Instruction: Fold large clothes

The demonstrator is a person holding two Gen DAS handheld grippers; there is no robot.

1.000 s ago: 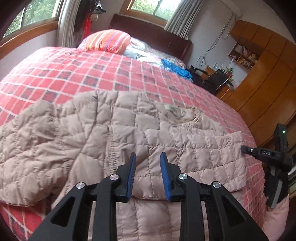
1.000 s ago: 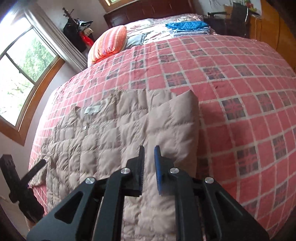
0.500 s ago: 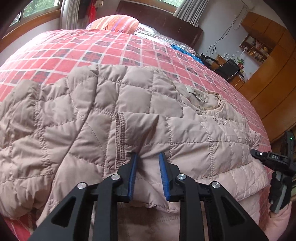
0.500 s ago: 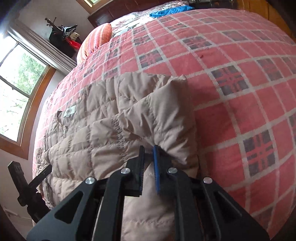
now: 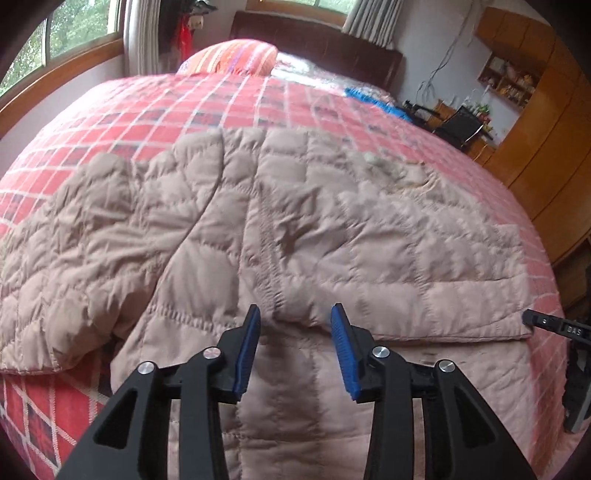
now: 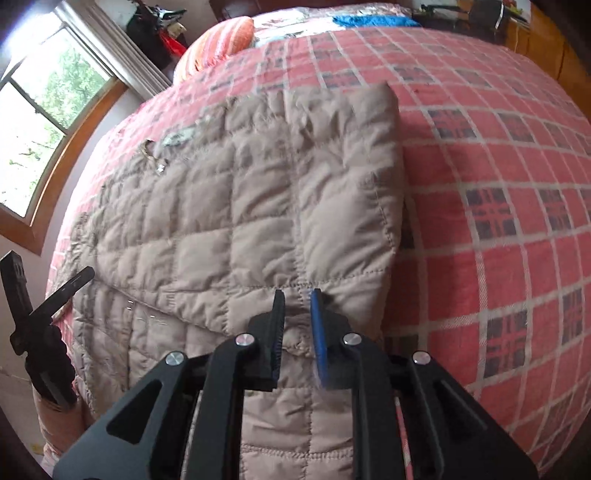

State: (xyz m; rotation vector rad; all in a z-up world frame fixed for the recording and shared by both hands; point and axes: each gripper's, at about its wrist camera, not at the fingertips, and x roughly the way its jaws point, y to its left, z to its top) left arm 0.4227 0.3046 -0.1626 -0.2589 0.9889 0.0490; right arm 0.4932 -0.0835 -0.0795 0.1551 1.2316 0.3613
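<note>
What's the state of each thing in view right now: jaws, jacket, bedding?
left gripper: jaws open, over the folded edge, gripping nothing
right gripper: jaws narrowly apart at the folded edge; grip unclear
quilted jacket: spread on the bed, sides folded inward, one sleeve bunched at the left
plaid bedspread: laid flat beneath the jacket
striped pillow: lying at the head of the bed
blue cloth: folded, near the headboard

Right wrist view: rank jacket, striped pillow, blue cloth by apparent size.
1. Jacket, largest by far, and nearest the camera.
2. Striped pillow, far end of the bed.
3. Blue cloth, smallest, though only slightly smaller than the pillow.
Pillow and cloth sit far back under fisheye distortion, so their true sizes are unsure.
</note>
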